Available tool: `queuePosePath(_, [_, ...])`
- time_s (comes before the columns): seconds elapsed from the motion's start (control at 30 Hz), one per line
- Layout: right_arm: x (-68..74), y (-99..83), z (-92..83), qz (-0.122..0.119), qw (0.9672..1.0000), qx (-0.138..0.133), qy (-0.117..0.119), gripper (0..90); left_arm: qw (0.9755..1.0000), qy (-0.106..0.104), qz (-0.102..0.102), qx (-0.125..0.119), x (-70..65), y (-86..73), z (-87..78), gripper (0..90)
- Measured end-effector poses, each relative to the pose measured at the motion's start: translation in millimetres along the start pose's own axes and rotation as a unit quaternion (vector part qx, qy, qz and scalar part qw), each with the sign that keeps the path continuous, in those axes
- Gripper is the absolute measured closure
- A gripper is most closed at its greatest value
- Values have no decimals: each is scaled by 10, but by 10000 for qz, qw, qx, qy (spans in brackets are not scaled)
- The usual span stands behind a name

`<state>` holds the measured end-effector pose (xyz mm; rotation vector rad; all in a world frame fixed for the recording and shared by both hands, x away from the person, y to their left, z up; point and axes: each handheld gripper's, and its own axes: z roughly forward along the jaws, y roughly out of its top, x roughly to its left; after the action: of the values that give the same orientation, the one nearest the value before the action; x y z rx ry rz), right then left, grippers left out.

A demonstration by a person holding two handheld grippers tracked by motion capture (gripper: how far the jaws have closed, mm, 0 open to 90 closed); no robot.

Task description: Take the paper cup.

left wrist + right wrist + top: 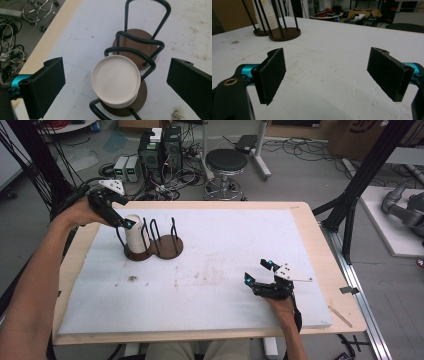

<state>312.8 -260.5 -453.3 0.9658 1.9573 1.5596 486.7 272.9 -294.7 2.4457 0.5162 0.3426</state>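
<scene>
Hovering your left gripper (pixel 113 82), jaws spread, over the cup stack (pixel 115 80) | right gripper (pixel 264 274) spread, on table (pixel 225 245).

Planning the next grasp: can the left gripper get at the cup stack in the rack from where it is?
Probably yes. The left gripper hovers open above the cup stack, jaws either side of its top. The rack's wire loops crowd the stack's sides, so descending far may catch them.
</scene>
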Motion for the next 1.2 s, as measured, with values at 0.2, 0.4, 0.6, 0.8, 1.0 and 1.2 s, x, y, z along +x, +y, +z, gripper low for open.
queuePosePath(0.2, [-1,0,-1,2,10000,-1,9,157,9996,-67,-12,286,3,-3,54,18])
queuePosePath(0.4, [1,0,-2,-7,10000,1,8,157,9992,-91,52,393,0,24,107,18])
queuePosePath(0.6, [-1,-3,-7,-35,10000,-45,-10,157,9985,-66,31,549,4,24,182,18])
queuePosePath(0.8, [5,-8,-18,-20,10000,-79,3,157,9982,-82,25,596,5,7,203,109])
queuePosePath(1.0, [4,-8,-17,-24,10000,-78,10,157,9964,-138,-166,822,16,-27,262,109])
queuePosePath(1.2, [2,-7,-17,-4,10000,-66,17,157,9966,-156,-163,792,14,-8,297,110])
